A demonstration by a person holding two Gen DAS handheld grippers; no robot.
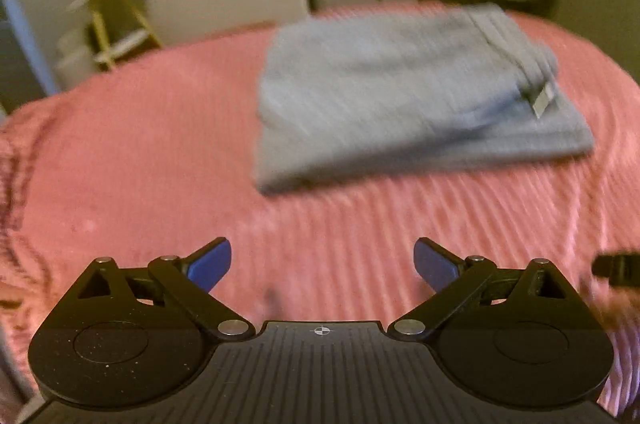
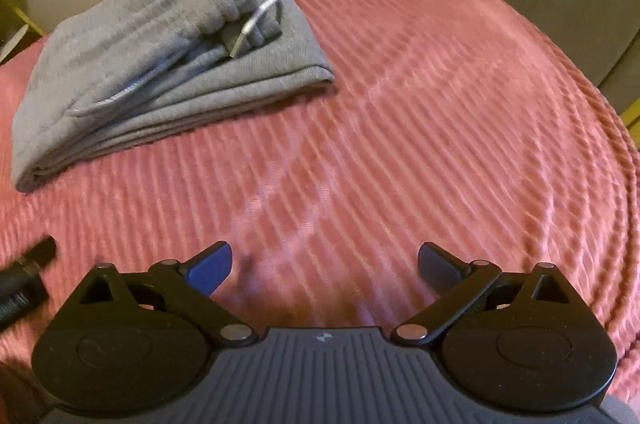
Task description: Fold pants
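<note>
The grey knit sweatpants (image 2: 160, 63) lay folded on the ribbed pink blanket (image 2: 400, 123). Left gripper (image 1: 322, 264) and right gripper (image 2: 325, 268) hovered spread wide, empty.

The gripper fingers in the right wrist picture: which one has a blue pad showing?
The finger on the left side of that picture shows a blue pad. The other finger, on the right side, looks plain black from here. Both belong to the right gripper, open above the pink bedspread.
</note>
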